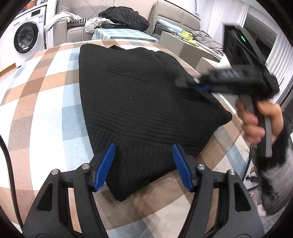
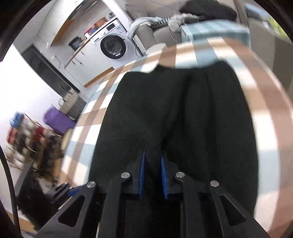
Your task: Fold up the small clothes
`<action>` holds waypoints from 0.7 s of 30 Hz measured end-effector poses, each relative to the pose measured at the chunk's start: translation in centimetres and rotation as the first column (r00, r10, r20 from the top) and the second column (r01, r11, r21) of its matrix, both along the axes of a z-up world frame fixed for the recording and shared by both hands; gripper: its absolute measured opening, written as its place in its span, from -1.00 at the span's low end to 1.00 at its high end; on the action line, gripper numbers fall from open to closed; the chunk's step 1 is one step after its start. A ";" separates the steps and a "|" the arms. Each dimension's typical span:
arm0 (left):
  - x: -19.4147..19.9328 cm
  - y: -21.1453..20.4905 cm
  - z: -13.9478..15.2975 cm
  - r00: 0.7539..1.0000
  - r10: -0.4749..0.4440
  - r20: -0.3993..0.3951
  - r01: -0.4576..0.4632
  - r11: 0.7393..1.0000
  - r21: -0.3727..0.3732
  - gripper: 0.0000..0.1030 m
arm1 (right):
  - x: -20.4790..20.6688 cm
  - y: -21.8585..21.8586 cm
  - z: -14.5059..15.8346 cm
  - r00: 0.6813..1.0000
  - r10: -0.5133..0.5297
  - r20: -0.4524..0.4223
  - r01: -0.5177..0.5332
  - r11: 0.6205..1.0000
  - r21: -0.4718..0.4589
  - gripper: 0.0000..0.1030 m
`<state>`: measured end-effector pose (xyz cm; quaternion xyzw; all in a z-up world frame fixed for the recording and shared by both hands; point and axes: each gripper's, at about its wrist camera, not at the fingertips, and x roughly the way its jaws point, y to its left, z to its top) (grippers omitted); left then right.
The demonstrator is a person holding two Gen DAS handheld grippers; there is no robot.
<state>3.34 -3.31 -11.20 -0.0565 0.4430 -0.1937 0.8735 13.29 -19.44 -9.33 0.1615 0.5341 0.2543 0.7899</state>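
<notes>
Left claw [image 1: 143, 155] stood wide over the near hem of the black knit garment [image 1: 139, 102], which lay on the checked tabletop [image 1: 42, 102]. Right claw [image 2: 153, 164] was narrow w/ black fabric [image 2: 164, 113] pinched between its pads, probably a fold, view blurred. Beyond: sofa w/ piled clothes [image 1: 117, 16], washing machine [image 1: 27, 34].

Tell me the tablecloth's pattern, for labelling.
Tablecloth: checks of brown, tan, white and pale blue; clearest in the left wrist view.
</notes>
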 end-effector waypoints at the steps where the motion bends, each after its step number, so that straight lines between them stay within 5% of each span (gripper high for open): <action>1: 0.0 0.1 0.0 1.000 0.002 0.001 -0.002 1.000 -0.005 0.21 | -0.9 -0.6 -0.3 1.000 0.010 -0.012 -0.010 1.000 0.013 -0.29; 6: 0.4 1.2 0.0 1.000 0.023 -0.011 -0.023 0.999 -0.042 0.21 | -5.9 -1.9 -0.9 0.998 0.064 -0.017 -0.063 0.998 0.011 -0.24; 9: 0.7 1.7 0.5 0.999 0.041 -0.010 -0.042 0.998 -0.052 0.21 | -7.6 -1.7 -0.3 0.995 0.088 0.041 -0.087 0.996 -0.012 -0.78; 12: 0.9 2.4 1.0 0.998 0.063 0.007 -0.063 0.997 -0.047 0.21 | -9.3 -1.7 1.8 0.984 0.114 0.138 -0.116 0.993 0.009 -0.79; 14: 1.0 3.0 1.0 0.997 0.082 0.005 -0.081 0.996 -0.044 0.21 | -9.0 -1.4 0.6 0.988 0.136 0.067 -0.129 0.987 -0.093 -0.78; 17: 1.0 4.1 0.7 0.994 0.110 -0.007 -0.111 0.993 -0.051 0.21 | -8.2 -2.2 -0.5 0.994 0.105 -0.004 -0.105 0.990 -0.097 -0.61; 19: 1.2 4.8 0.5 0.992 0.128 -0.016 -0.129 0.990 -0.064 0.21 | -7.4 -2.1 0.2 0.994 0.111 0.017 -0.110 0.992 -0.065 -0.16; 21: 1.6 5.4 0.5 0.989 0.146 -0.021 -0.147 0.987 -0.072 0.21 | -5.7 -1.4 1.1 0.994 0.095 0.048 -0.092 0.994 -0.052 -0.11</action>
